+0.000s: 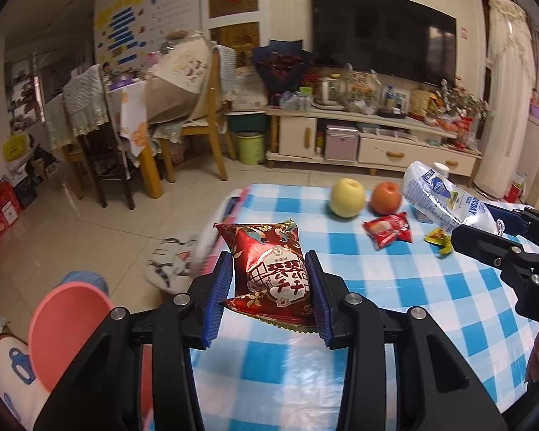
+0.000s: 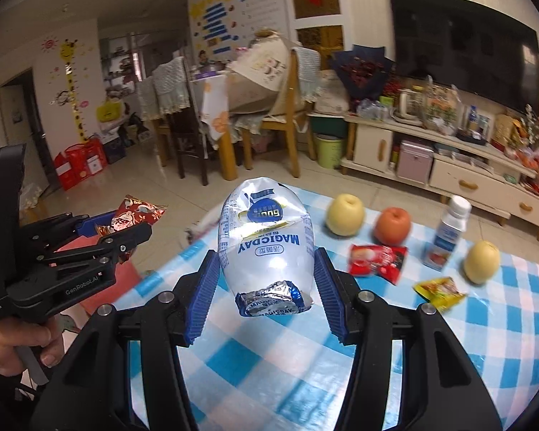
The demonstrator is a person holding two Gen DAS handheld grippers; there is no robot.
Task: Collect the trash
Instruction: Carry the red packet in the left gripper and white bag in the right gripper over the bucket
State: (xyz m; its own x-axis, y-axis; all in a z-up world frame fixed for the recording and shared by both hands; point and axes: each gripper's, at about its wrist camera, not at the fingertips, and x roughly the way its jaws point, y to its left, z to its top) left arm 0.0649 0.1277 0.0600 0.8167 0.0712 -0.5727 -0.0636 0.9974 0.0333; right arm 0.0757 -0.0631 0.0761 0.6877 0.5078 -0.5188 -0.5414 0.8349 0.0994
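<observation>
My left gripper [image 1: 271, 292] is shut on a red patterned snack packet [image 1: 269, 269] and holds it above the left edge of the blue-checked table [image 1: 395, 309]; it also shows in the right wrist view [image 2: 134, 215]. My right gripper [image 2: 266, 294] is shut on a white and blue MAGICDAY pouch [image 2: 266, 248], held above the table; the pouch also shows in the left wrist view [image 1: 445, 199]. A small red wrapper [image 2: 377, 256] and a yellow wrapper [image 2: 438, 291] lie on the table.
A yellow apple [image 2: 345, 213], an orange-red apple [image 2: 392, 224], a small white bottle [image 2: 447, 233] and a yellow fruit [image 2: 481, 262] stand on the table. A pink round bin [image 1: 68, 327] sits low at the left, beside the table. Slippers [image 1: 169, 262] lie on the floor.
</observation>
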